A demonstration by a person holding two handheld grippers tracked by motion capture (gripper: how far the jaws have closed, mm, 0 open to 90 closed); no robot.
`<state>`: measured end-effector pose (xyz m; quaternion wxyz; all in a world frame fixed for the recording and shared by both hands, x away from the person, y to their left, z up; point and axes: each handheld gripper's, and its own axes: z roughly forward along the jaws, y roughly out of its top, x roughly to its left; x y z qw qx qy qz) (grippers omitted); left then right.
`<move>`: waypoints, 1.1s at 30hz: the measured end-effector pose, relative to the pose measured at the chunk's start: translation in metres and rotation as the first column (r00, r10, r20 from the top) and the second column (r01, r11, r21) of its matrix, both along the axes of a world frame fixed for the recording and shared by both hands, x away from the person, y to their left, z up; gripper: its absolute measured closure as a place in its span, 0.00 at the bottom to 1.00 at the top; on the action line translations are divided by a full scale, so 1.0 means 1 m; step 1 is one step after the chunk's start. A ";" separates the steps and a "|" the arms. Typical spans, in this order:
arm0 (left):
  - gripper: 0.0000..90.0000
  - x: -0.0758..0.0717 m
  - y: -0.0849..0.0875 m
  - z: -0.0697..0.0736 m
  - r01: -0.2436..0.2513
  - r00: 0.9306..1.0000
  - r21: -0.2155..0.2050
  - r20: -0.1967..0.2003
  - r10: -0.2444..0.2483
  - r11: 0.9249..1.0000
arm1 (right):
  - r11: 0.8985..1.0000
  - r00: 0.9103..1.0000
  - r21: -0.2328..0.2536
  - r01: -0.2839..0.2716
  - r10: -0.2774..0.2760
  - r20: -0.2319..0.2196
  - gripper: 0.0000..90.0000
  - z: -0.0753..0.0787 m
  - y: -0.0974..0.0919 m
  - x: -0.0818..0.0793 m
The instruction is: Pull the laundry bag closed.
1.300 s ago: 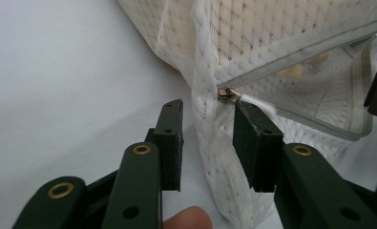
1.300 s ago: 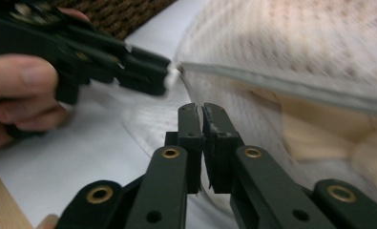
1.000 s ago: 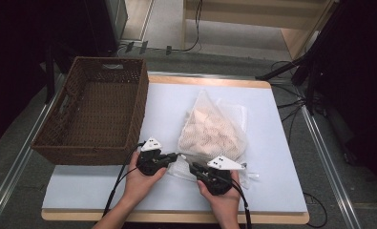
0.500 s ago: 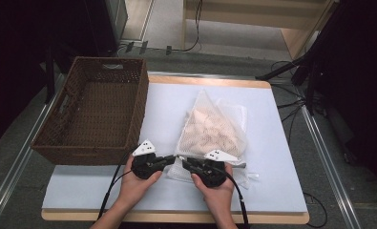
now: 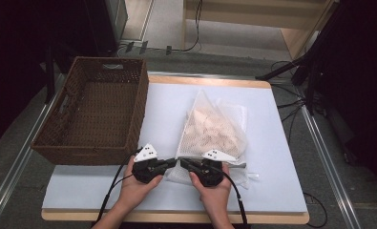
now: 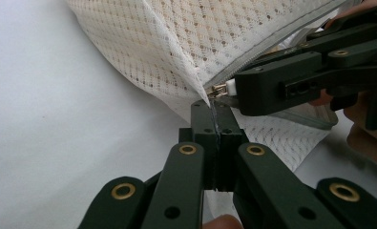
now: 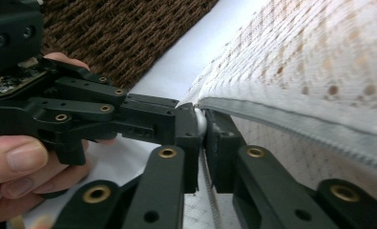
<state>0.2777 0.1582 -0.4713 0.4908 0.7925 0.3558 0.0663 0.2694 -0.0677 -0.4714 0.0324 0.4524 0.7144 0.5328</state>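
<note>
A white mesh bag with pale tan pieces inside lies on the white table top. At its near left corner, my two grippers meet tip to tip. My left gripper is shut on the corner of the mesh fabric, just below the zipper end. My right gripper comes in from the other side. Its jaws have just been closing, and they pinch the small zipper pull at the end of the grey zipper tape.
A dark brown wicker basket stands at the left, its near wall close behind my left hand. The white mat has bare room between basket and bag. Cables and stand legs lie on the floor beyond the table.
My right gripper has edged left, so its tips now meet the left gripper's at the bag corner. The left hand has slid a little nearer. The bag stays in place.
</note>
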 end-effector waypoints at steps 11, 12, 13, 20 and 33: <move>1.00 -0.003 0.003 0.001 -0.057 0.998 -0.008 0.020 0.057 0.998 | 1.000 1.000 -0.013 0.017 -0.017 0.024 0.97 0.000 -0.003 -0.004; 1.00 -0.003 0.004 0.001 -0.061 0.998 -0.017 0.016 0.062 0.998 | 1.000 0.999 -0.015 0.023 -0.022 0.023 0.97 0.001 -0.003 -0.004; 1.00 -0.002 0.005 0.001 -0.064 0.998 -0.028 0.006 0.065 0.998 | 0.999 0.999 -0.016 0.028 -0.028 0.022 0.97 0.001 -0.004 -0.005; 1.00 -0.004 0.005 0.001 -0.031 0.999 -0.046 0.003 0.032 0.998 | 0.999 0.999 -0.003 0.033 -0.033 0.031 0.97 0.000 -0.006 -0.006; 0.99 0.005 -0.002 -0.001 0.034 0.999 -0.036 -0.041 -0.036 0.999 | 0.999 0.999 0.052 0.002 -0.004 0.035 0.97 -0.001 -0.006 -0.005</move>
